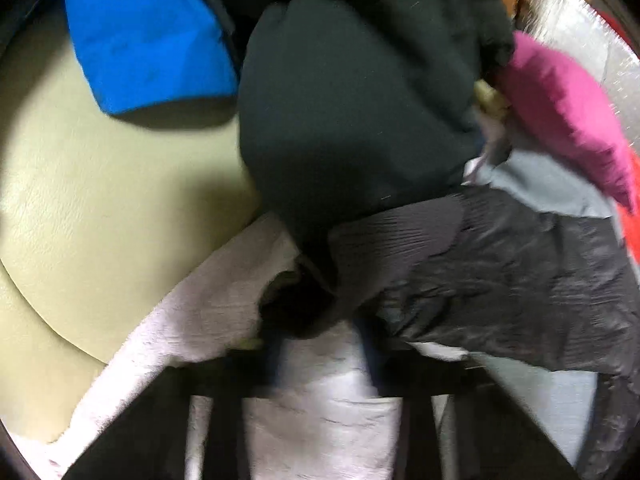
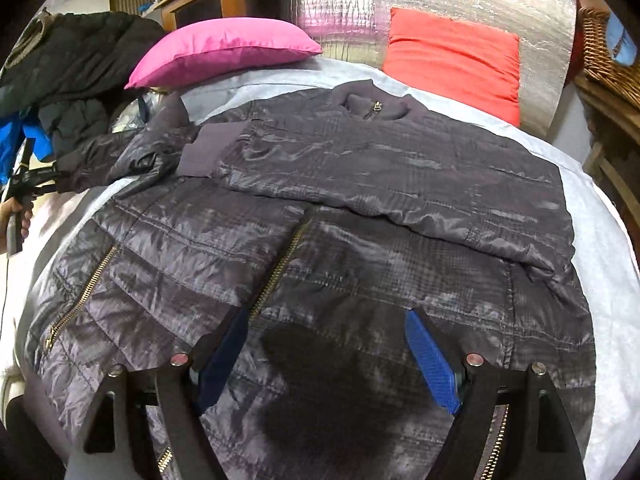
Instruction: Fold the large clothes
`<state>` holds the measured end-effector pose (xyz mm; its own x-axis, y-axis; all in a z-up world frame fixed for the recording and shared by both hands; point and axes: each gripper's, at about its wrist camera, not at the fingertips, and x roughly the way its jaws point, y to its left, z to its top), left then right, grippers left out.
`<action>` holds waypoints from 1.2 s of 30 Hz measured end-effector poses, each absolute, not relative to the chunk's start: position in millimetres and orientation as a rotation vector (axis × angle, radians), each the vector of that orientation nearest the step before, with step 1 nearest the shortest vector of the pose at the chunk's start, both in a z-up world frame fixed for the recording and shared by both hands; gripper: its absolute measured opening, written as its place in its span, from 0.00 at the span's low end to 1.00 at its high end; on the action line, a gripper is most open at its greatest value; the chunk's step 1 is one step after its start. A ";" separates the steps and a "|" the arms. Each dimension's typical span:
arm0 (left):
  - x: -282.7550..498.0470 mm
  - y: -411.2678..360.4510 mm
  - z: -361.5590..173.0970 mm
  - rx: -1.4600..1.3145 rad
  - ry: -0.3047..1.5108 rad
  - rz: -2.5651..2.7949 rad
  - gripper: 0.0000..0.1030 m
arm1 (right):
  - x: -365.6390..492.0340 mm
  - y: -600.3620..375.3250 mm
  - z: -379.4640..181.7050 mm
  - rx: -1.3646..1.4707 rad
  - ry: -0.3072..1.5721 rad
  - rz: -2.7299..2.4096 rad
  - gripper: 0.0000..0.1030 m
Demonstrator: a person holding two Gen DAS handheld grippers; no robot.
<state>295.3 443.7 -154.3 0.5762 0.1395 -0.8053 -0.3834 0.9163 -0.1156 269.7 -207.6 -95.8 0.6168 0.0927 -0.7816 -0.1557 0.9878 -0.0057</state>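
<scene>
A large dark grey quilted jacket [image 2: 360,216] with gold zippers lies front up on a pale sheet [image 2: 592,208]. One sleeve is folded across its chest. My right gripper [image 2: 326,320] hovers open over the jacket's lower front, blue pads apart. In the left wrist view, my left gripper [image 1: 320,340] is blurred and appears shut on the jacket's other sleeve [image 1: 500,272] near its grey cuff [image 1: 396,236]. The left gripper also shows in the right wrist view [image 2: 36,180], held in a hand at the jacket's left sleeve.
A pile of dark clothes [image 1: 352,112] and a blue garment [image 1: 140,40] lie on a cream leather surface [image 1: 100,200]. A pink cushion [image 2: 224,48] and a red cushion [image 2: 452,64] rest against a silver foil wall. A wicker basket [image 2: 608,56] stands at right.
</scene>
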 end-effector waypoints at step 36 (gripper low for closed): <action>264.2 68.5 -53.1 -0.397 0.854 -0.531 0.81 | 270.1 -288.1 -63.1 0.449 0.831 0.203 0.89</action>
<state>264.2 68.5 -53.1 0.5419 -0.5869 -0.6016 0.2799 0.8009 -0.5293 270.1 -288.1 -63.1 0.6614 0.3458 -0.6655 -0.0008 0.8877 0.4604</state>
